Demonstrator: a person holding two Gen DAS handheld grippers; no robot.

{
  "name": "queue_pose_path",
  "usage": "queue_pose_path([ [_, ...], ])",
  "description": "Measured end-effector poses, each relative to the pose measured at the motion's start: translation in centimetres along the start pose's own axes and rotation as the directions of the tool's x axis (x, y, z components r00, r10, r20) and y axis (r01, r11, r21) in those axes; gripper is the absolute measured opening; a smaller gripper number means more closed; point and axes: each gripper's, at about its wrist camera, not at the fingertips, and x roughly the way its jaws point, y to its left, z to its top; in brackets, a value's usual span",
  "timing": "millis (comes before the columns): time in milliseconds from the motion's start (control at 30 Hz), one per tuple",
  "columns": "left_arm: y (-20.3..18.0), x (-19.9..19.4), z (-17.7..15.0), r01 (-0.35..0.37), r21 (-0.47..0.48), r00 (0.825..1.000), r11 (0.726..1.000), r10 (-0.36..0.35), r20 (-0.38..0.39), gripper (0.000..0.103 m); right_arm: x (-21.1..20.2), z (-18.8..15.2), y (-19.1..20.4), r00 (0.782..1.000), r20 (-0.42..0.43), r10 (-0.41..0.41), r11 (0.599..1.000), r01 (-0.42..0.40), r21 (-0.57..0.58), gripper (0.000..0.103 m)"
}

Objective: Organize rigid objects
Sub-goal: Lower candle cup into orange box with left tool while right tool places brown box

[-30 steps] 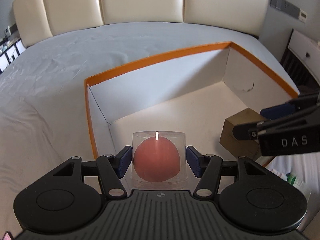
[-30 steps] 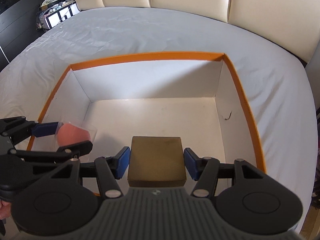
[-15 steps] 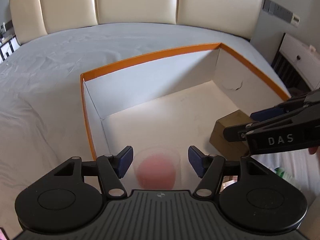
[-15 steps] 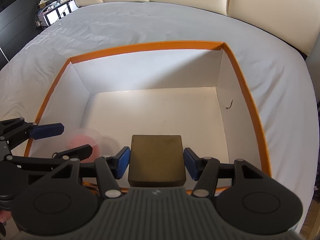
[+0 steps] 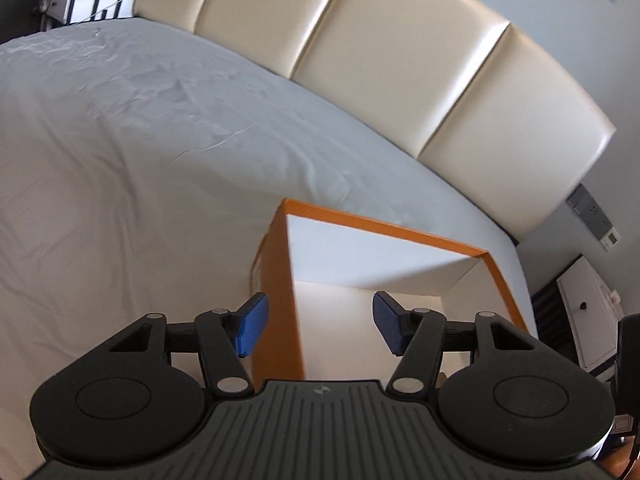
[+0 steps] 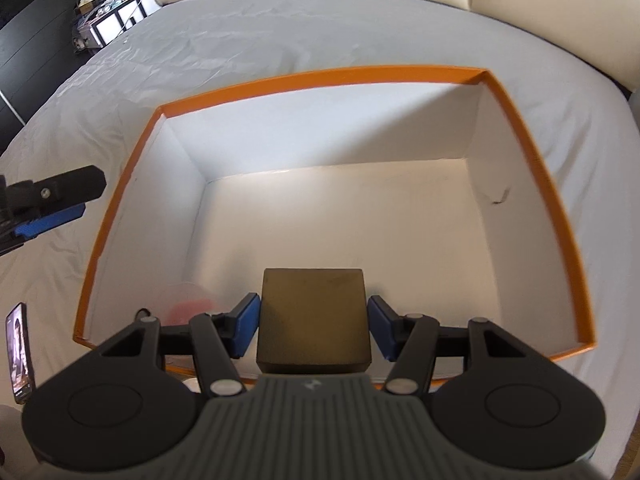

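Observation:
A big box with an orange rim [image 6: 320, 76] and white inside lies on the bed. My right gripper [image 6: 313, 326] is shut on a brown square box [image 6: 313, 316], held over the near part of the big box. A clear cup with a pink ball [image 6: 188, 304] sits blurred in the box's near left corner. My left gripper [image 5: 318, 328] is open and empty, above the box's left wall [image 5: 276, 292]. It shows in the right wrist view [image 6: 52, 200], left of the box and outside it.
A white sheet [image 5: 120, 140] covers the bed, with a cream padded headboard [image 5: 380, 60] behind. A phone [image 6: 18, 352] lies on the sheet left of the box. A white cabinet [image 5: 592, 320] stands at the right, shelves [image 6: 104, 20] at the far left.
My left gripper let go of the cup with the pink ball in the box's near left corner, then rose and swung left, outside the box. My right gripper still holds the brown box.

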Motion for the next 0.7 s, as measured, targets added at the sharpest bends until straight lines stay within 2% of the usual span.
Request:
queue_pose_path([
  [133,0.2,0.9,-0.2,-0.021,0.006,0.998,1.000,0.022,-0.061,0.064,1.4,0.1,1.6,0.998,-0.049,0.035,0.999,-0.035,-0.002,0.059],
  [267,0.5,1.2,-0.7,-0.004,0.005,0.996,1.000,0.005,-0.092,0.061,2.4,0.1,2.8,0.995,-0.083,0.057,0.998,-0.057,-0.005,0.059],
  [533,0.2,1.0,-1.0,0.012,0.036,0.997,0.999,-0.009,-0.083,0.061,4.0,0.2,3.8,0.990,-0.140,0.014,1.000,-0.017,-0.017,0.059],
  [600,0.0,0.8,-1.1,0.024,0.049,0.997,0.999,-0.021,-0.070,0.061,4.0,0.2,4.0,0.991,-0.133,0.004,1.000,-0.008,-0.027,0.060],
  [700,-0.4,0.2,-1.1,0.060,0.057,0.998,0.997,-0.058,-0.034,0.061,3.2,0.1,4.3,0.995,-0.097,-0.019,0.998,0.014,-0.054,0.068],
])
